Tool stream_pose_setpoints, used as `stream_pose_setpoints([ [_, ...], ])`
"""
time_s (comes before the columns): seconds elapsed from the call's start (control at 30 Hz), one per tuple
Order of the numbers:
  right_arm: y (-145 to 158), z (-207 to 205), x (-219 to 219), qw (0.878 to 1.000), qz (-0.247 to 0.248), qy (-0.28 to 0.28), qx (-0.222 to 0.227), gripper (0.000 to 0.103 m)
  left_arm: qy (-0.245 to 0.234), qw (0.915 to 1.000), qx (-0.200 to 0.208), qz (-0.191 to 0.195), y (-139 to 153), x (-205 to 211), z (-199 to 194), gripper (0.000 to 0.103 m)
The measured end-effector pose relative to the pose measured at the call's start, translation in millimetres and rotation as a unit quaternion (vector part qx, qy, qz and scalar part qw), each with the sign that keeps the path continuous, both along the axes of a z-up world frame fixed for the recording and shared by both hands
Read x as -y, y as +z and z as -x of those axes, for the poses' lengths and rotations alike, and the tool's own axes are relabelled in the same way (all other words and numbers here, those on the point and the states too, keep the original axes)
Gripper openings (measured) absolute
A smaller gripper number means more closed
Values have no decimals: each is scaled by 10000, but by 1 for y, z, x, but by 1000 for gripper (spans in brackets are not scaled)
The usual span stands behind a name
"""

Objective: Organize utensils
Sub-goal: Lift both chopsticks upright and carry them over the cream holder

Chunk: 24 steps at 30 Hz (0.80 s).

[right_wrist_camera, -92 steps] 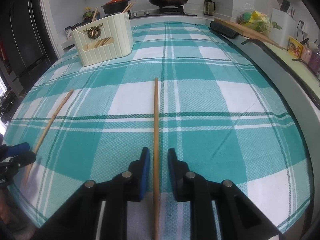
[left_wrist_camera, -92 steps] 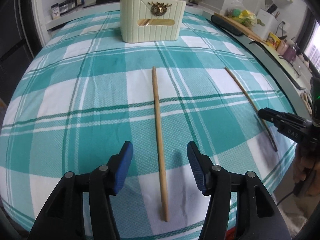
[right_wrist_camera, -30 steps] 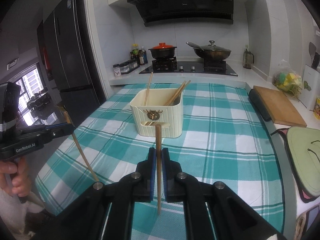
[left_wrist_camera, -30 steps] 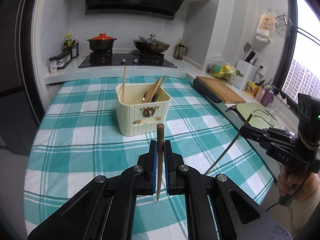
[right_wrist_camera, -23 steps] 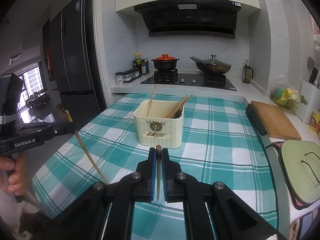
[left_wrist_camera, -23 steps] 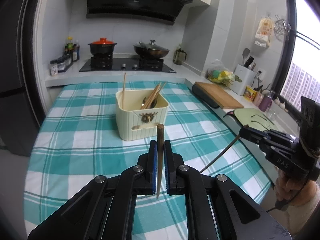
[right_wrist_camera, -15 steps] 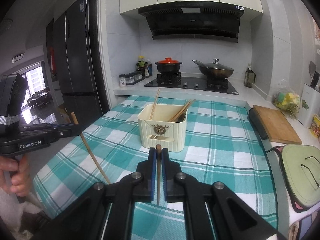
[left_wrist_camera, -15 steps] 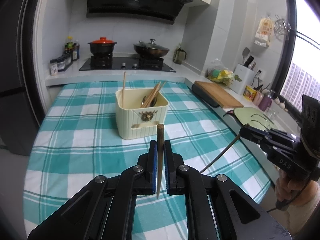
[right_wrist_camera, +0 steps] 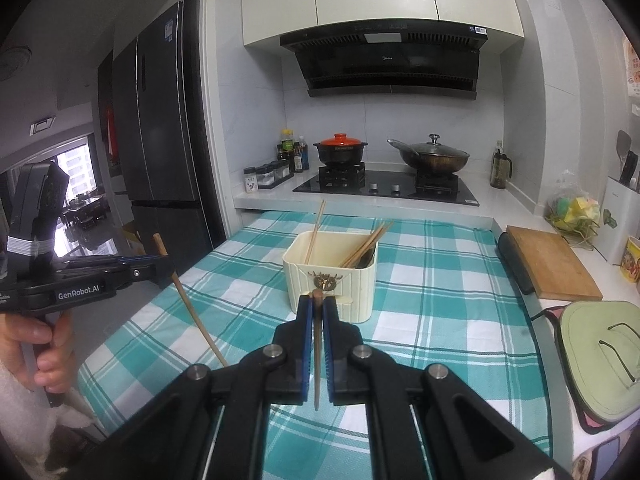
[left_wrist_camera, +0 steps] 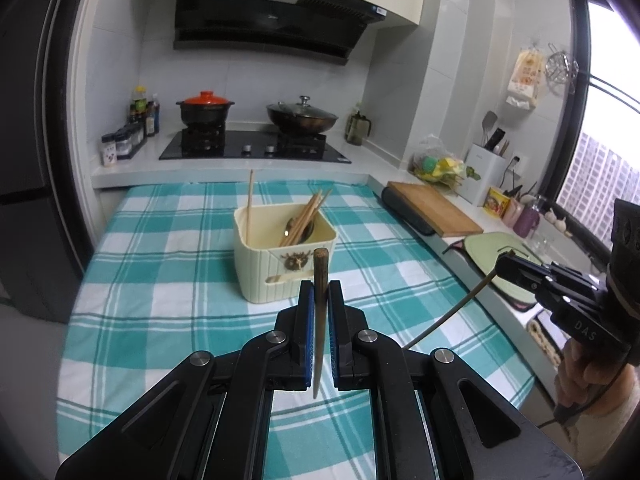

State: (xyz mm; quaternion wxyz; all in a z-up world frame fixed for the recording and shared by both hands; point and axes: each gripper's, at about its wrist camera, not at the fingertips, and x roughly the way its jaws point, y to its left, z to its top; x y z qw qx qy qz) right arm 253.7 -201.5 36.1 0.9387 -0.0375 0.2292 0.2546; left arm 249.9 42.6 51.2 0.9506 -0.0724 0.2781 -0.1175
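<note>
In the left wrist view my left gripper point(left_wrist_camera: 320, 286) is shut on a brown wooden chopstick point(left_wrist_camera: 319, 320), held upright above the checked cloth. The cream utensil holder point(left_wrist_camera: 276, 272) stands just beyond it with several chopsticks and a spoon inside. In the right wrist view my right gripper point(right_wrist_camera: 318, 300) is shut on a second chopstick point(right_wrist_camera: 317, 352), upright in front of the same holder point(right_wrist_camera: 332, 286). Each view shows the other gripper off to the side: the right gripper point(left_wrist_camera: 502, 266) with its slanted chopstick point(left_wrist_camera: 448, 314), and the left gripper point(right_wrist_camera: 164, 266) with its slanted chopstick point(right_wrist_camera: 192, 312).
A teal checked cloth point(right_wrist_camera: 440, 280) covers the table. Behind it a stove point(right_wrist_camera: 384, 190) carries a red-lidded pot and a wok. A wooden cutting board point(right_wrist_camera: 548, 264) and a green mat point(right_wrist_camera: 596, 352) lie on the right counter. A dark fridge point(right_wrist_camera: 156, 152) stands at the left.
Three seconds ago both chopsticks lay on the cloth; both are now gripped and lifted. Over the last second both grippers rose a little, and the holder sits lower in each view.
</note>
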Motion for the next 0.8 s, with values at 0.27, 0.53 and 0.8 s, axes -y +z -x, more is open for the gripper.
stream_pose_setpoints([
  [0.27, 48, -24, -6, 9994, -148, 53, 314, 5, 61, 9991, 408, -78, 58, -11, -38, 5],
  [0.53, 103, -78, -22, 9958, -305, -26, 858, 5, 344, 9962, 784, -131, 103, -19, -110, 5],
  [0.8, 92, -168, -54, 9984, -159, -20, 543, 5, 506, 9980, 313, -231, 70, -15, -199, 5],
])
